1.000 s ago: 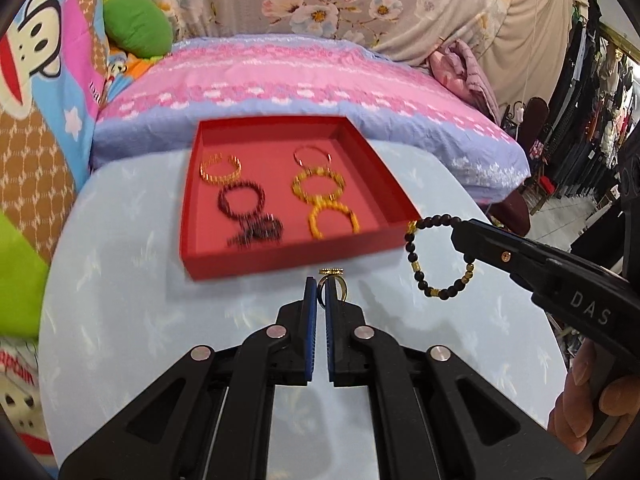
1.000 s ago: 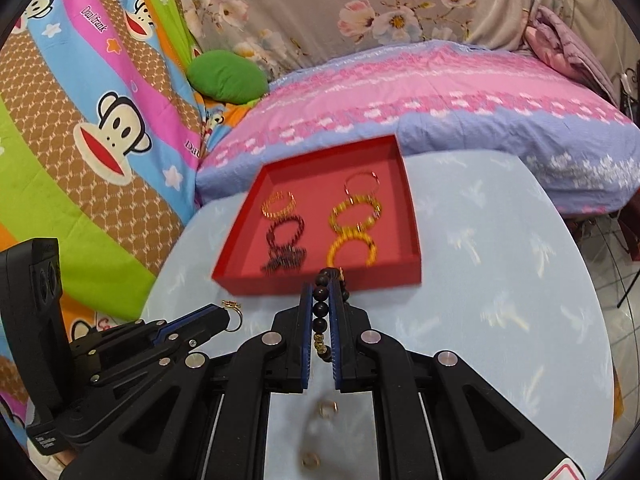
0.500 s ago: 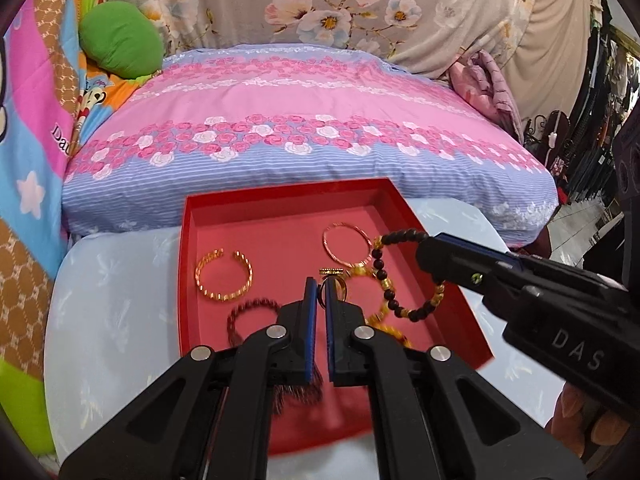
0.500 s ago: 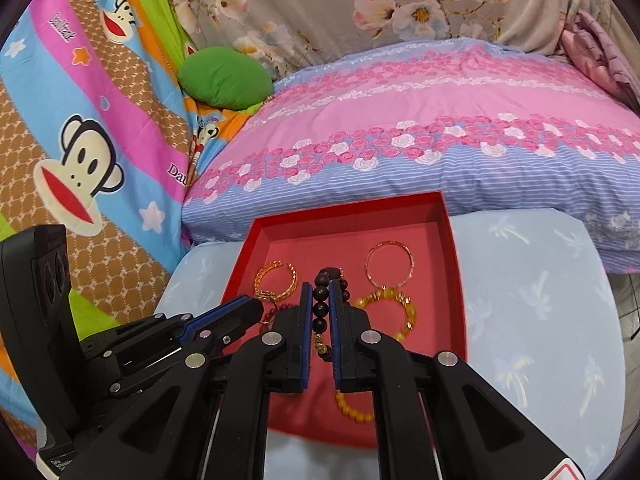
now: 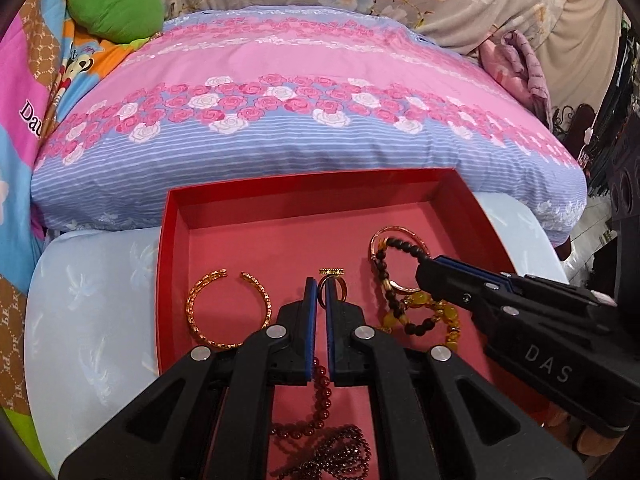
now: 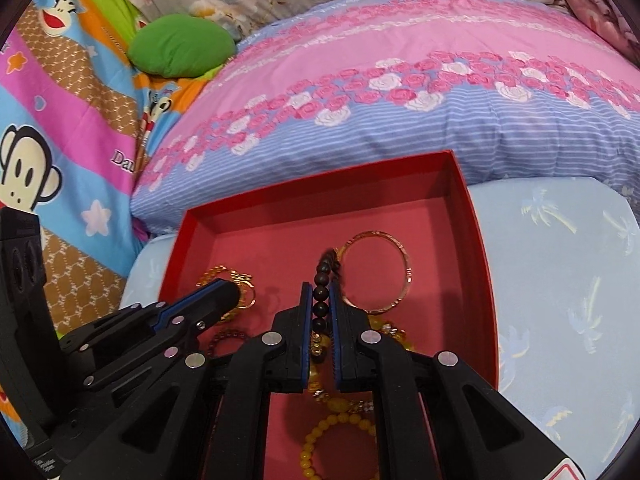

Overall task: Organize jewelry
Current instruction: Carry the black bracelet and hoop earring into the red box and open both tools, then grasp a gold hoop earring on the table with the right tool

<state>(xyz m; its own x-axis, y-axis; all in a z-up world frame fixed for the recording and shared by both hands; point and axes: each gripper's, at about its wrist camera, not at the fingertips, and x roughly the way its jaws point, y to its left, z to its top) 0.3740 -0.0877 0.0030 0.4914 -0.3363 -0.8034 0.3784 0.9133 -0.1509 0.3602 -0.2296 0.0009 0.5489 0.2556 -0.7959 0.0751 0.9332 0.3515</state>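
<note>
Surface: we see a pale blue table (image 5: 88, 304) bearing a red tray (image 5: 280, 192).
Left gripper (image 5: 319, 286): pinched on gold ring (image 5: 332, 276) (tips above the tray floor).
Right gripper (image 6: 320, 296): we see it clamping the dark bead bracelet (image 6: 322, 300).

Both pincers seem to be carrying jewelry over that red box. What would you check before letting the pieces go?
1. Left hand-held gripper shut on the gold ring: ok.
2. Right hand-held gripper shut on the black bead bracelet: ok.
3. Both pieces over the red tray, inside its walls: ok.
4. Bare tray floor under the ring: ok.
5. Bare floor under the bracelet: not ok, it hangs over the thin gold bangle and the yellow bead bracelet.
6. Height above the floor: cannot tell.
</note>
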